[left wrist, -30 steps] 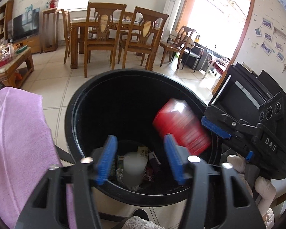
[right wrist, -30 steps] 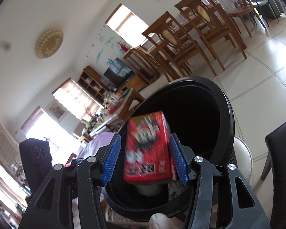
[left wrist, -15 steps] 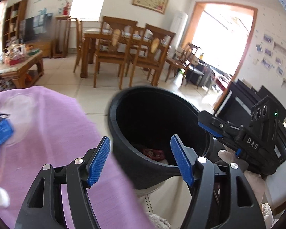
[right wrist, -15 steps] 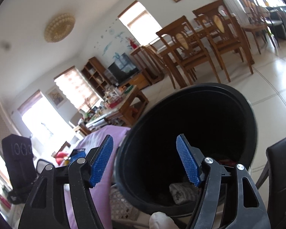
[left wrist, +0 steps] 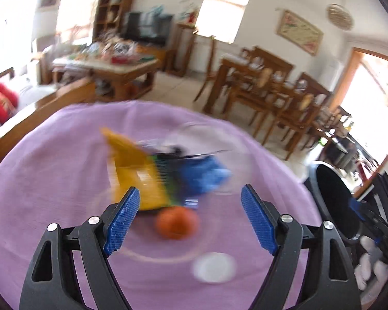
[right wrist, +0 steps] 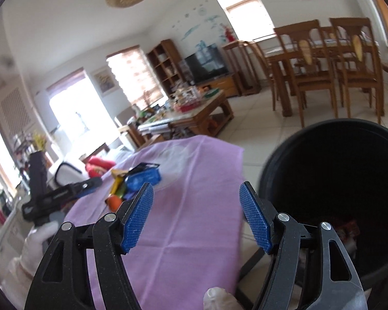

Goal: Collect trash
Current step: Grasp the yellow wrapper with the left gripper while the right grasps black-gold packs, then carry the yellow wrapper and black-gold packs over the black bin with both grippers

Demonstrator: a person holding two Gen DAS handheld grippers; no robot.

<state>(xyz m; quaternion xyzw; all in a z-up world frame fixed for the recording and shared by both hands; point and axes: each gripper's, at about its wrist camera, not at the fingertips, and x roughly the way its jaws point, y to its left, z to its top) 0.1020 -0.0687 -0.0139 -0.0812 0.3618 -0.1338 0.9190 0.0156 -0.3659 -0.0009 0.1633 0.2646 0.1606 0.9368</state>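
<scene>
Left tool [left wrist: 190, 215]: jaws wide, recently widened further, nothing between the blue pads [left wrist: 122, 221]. It points down at a worktop under a purple cloth [left wrist: 51, 180]. The picture is blurred by motion.

Trash pile, ahead of the left tool and near the middle of the cloth:
- yellow packet [left wrist: 134, 170], just beyond the left pad, tilted
- blue packet [left wrist: 204, 174], to the right of the yellow one and touching it
- dark flat item above both; cannot tell what it is
- orange round object [left wrist: 176, 222], between the two pads' lines but lower on the cloth, not touched
- white round disc [left wrist: 213, 267], nearer the tool's right finger, apart from the pile

Black bin [left wrist: 333, 201]: off to the right of the left tool, beside the cloth's edge.

Right tool [right wrist: 196, 217]: jaws wide, having opened within the last second, empty. The same purple cloth lies ahead of it and to its left; the black bin stands just to its right, mouth tipped toward the camera, with some red and pale scraps low inside. The pile lies ahead and left of this tool, well apart from its pads.

A white-gloved hand [right wrist: 36, 242] at the far left of the right wrist view grips the handle of the left tool.

Background: wooden coffee table [right wrist: 201, 116], dining chairs [right wrist: 310, 64], television [right wrist: 207, 64].
</scene>
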